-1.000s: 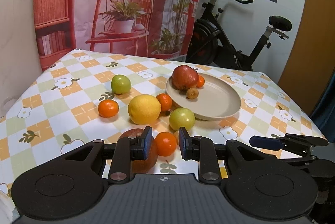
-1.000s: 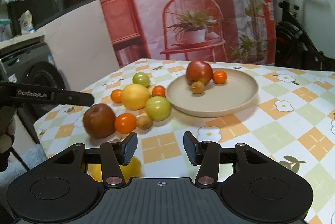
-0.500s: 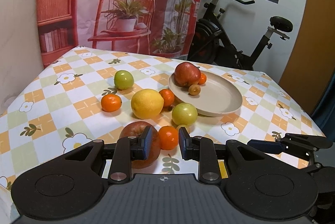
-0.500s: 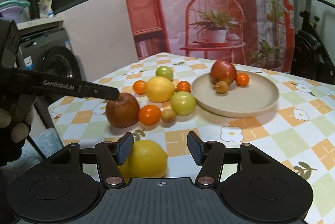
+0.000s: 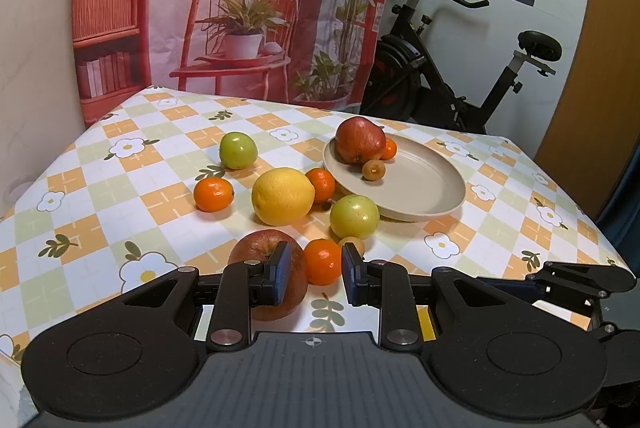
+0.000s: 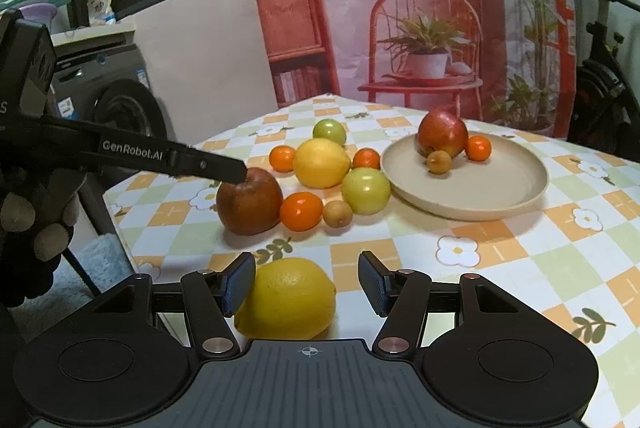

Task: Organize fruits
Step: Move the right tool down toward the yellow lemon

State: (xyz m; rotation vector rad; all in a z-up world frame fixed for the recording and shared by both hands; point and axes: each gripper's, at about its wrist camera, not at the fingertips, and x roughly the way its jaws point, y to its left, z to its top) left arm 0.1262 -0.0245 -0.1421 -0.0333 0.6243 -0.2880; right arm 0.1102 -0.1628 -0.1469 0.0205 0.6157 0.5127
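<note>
Peering along the left claw, its pads sit drawn in as narrow as they go, with nothing pinched between them. The left pad covers part of a dark red apple, and the right pad hides most of a small tan fruit. An orange shows through the gap but lies beyond the pads. From the right wrist view this claw's tip hangs over the apple's top; whether it touches cannot be told. A gloved hand holding it is cut off by the frame edge.

The right claw is spread, its jaws having just been opening, with a lemon lying between them on the checked surface. The claw body hides the lemon's underside. The left pad overlaps the lemon's edge, contact unclear; the right pad stands apart from it.

Farther back, a beige plate carries a red apple, a small brown fruit and a tangerine half hidden behind that apple. Beside the plate sit a second lemon, two green fruits and more oranges.
</note>
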